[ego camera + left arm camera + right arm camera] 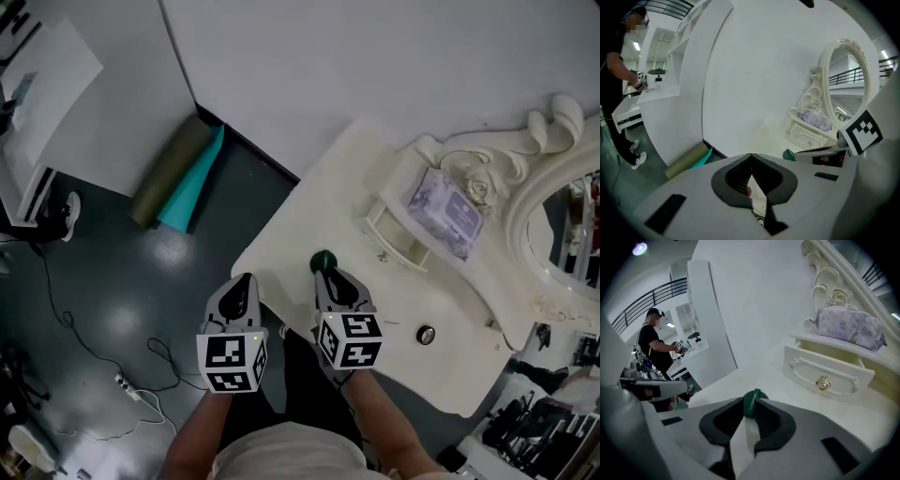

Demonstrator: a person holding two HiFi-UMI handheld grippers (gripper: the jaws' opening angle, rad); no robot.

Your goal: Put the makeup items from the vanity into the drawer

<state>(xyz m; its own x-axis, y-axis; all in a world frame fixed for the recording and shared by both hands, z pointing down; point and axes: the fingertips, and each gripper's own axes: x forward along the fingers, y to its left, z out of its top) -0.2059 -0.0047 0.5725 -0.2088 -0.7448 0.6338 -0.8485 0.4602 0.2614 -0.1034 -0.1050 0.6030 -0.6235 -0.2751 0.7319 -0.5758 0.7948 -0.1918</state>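
View from head: seeing green makeup item lying on white bench, just ahead of right tongs, with open drawer near beyond; looking round from above, showing no clear long axis or heading.

Left gripper view: finding left tongs together, holding nothing.

Right gripper view: finding right tongs slightly apart, item sitting between tips, apparently not yet clamped. Probably worth centring both pads across widest part, closing gently, then lifting straight to avoid rolling it.

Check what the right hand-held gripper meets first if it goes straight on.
The small green round item, which sits right at the tips of the right hand-held gripper on the vanity top. They look very close, though depth is unclear.
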